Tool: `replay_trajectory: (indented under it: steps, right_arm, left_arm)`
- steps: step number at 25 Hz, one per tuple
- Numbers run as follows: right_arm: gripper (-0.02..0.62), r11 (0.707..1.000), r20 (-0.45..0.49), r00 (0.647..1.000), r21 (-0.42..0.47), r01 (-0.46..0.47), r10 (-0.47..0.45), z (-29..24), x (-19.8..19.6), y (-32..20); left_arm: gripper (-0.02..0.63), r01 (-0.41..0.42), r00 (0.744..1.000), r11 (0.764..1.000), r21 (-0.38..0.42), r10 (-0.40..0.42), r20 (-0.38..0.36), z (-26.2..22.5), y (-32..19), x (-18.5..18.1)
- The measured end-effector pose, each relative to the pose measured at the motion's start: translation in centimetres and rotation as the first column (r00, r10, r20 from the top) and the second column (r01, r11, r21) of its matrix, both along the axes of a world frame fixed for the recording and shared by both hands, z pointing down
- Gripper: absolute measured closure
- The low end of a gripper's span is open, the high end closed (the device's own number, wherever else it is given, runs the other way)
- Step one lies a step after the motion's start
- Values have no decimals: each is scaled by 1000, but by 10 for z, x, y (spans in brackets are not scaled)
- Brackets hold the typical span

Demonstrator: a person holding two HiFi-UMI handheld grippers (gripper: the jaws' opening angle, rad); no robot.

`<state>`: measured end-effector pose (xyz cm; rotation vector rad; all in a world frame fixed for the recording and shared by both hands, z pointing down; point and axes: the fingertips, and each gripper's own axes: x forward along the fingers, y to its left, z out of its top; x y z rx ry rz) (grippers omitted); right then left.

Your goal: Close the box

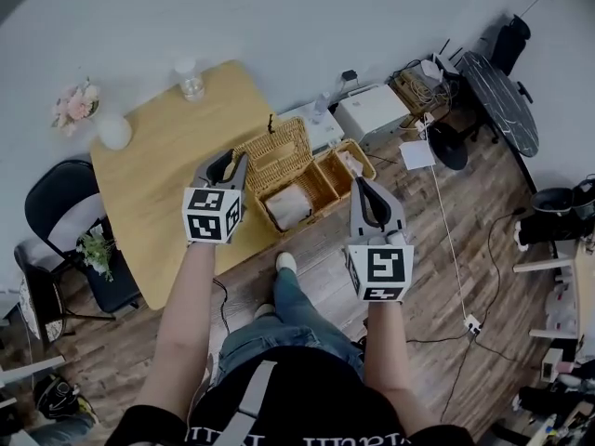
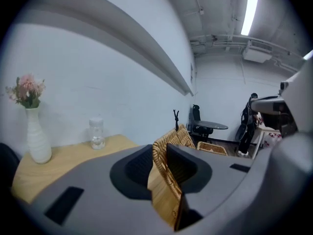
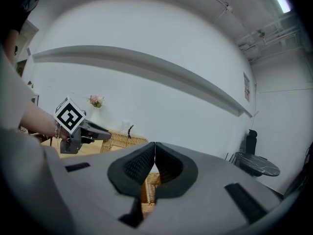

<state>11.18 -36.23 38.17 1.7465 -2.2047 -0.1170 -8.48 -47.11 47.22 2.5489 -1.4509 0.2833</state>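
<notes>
Left gripper (image 1: pixel 232 162) clamps the raised lid (image 1: pixel 279 151) of the box (image 1: pixel 266 217), which sits at the table's (image 1: pixel 158 189) corner nearest the person. Right gripper (image 1: pixel 364 186) hovers by the box's other, open lid (image 1: pixel 351 168), jaws together and empty.

At frame centre, on table (image 1: pixel 153 193) right edge: wicker box (image 1: pixel 321 186). Upper table edge: glass jar (image 1: pixel 190 80). Upper left: vase (image 1: pixel 113 131). Left of table: chair (image 1: pixel 65 203). Left of box, clamped on raised lid (image 1: pixel 277 151): left gripper (image 1: pixel 232 167). Lower right of box: right gripper (image 1: pixel 365 189).
</notes>
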Motion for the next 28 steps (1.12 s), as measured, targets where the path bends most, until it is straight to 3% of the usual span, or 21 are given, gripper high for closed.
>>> replay_trajectory:
  steps: [4,16,23,28]
  right_arm:
    - [578,1000,-6,1000,-23,-16,16,8,-6,23]
    - [578,994,-15,998,-82,-66,65,34,-9,94]
    - [578,994,4,995,-55,-94,95,20,9,108]
    - [578,998,-11,999,-38,-48,48,14,5,111]
  left_arm:
    - [515,-47,996,998,37,44,81,-6,12,7]
    - [549,-176,966,979,102,152,210,-18,60,31]
    - [552,-242,933,966,86,208,294,-13,85,47]
    - [551,-282,909,958,50,250,333,-7,100,56]
